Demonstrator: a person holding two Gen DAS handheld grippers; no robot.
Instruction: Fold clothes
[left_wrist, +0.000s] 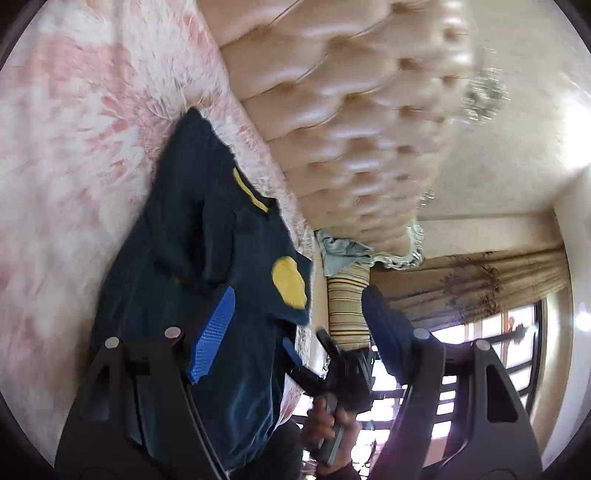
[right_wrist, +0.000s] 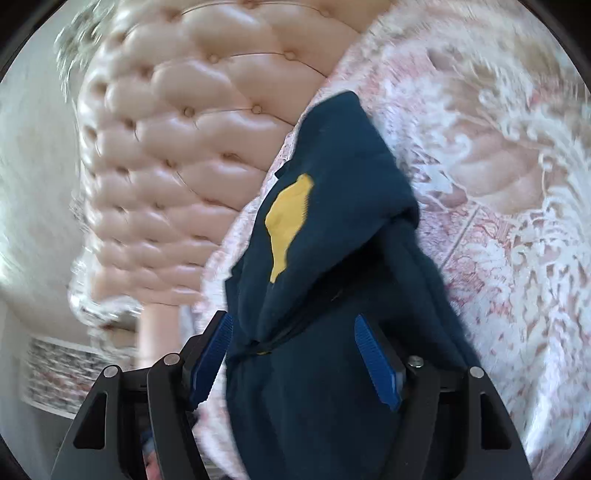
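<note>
Left wrist view: navy garment (left_wrist: 192, 236) with yellow patches lies on the bed (left_wrist: 74, 147), long axis running from the tools toward the tufted headboard (left_wrist: 351, 110). Left tool (left_wrist: 295, 314) stands open, empty. Right tool (right_wrist: 295, 354) stands open, cloth loose between its pads. Curtain (left_wrist: 498, 280) and window (left_wrist: 480, 350) lie beyond.

Left gripper (left_wrist: 295, 332), right gripper (right_wrist: 295, 363): black frames, blue ribbed pads, silver screws.
</note>
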